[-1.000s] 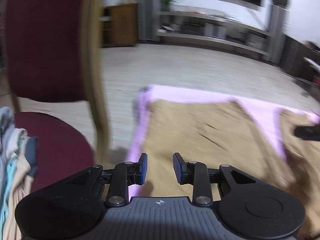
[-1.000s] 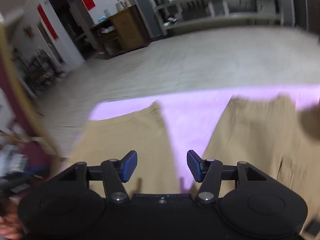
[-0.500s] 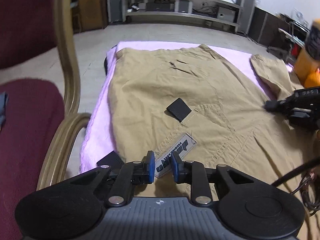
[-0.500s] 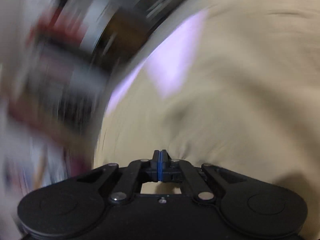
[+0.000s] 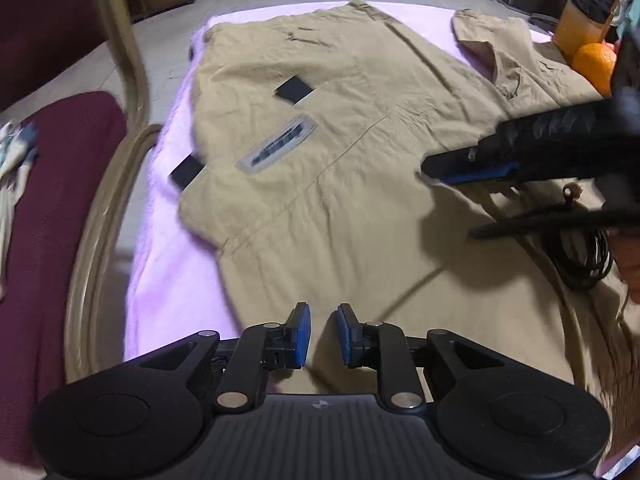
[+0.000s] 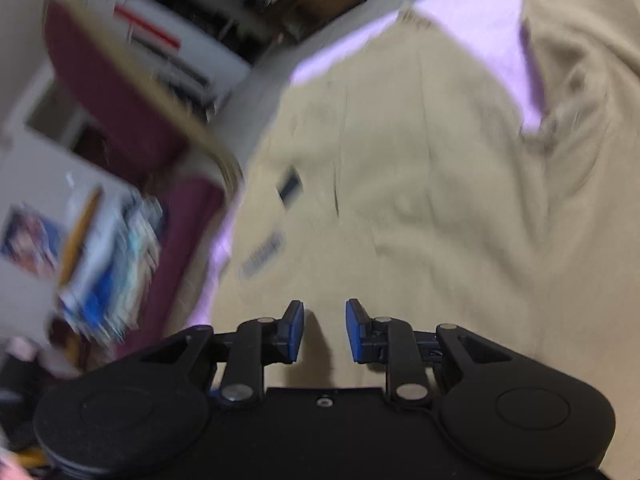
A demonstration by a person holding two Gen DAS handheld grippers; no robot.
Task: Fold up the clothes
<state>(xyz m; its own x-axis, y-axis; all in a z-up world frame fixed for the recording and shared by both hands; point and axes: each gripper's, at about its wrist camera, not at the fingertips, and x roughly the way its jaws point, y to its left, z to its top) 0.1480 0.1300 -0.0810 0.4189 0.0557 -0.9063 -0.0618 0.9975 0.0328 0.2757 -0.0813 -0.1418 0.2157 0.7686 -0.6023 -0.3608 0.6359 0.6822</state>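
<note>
Tan trousers (image 5: 360,120) lie spread on a lilac cloth (image 5: 160,260), with a grey label (image 5: 278,146) and a black loop (image 5: 293,89) near the waist. My left gripper (image 5: 322,334) hovers over the near part of the trousers. Its jaws are closing with a narrow gap, and nothing is pinched between the pads. My right gripper (image 5: 452,170) reaches in from the right, low over the cloth. In the blurred right wrist view the trousers (image 6: 420,200) fill the frame. There the right gripper (image 6: 324,330) is opening, with nothing between its pads.
A maroon chair (image 5: 52,200) with a curved wooden frame stands at the left and carries folded clothes (image 5: 16,148). An orange (image 5: 596,64) and a coiled black cable (image 5: 588,256) lie at the right. Shelving and a cabinet stand across the floor.
The left gripper has sunk toward the near part of the trousers and its jaws have narrowed. The right gripper swung left into the left view; its jaws were shut and now stand apart.
</note>
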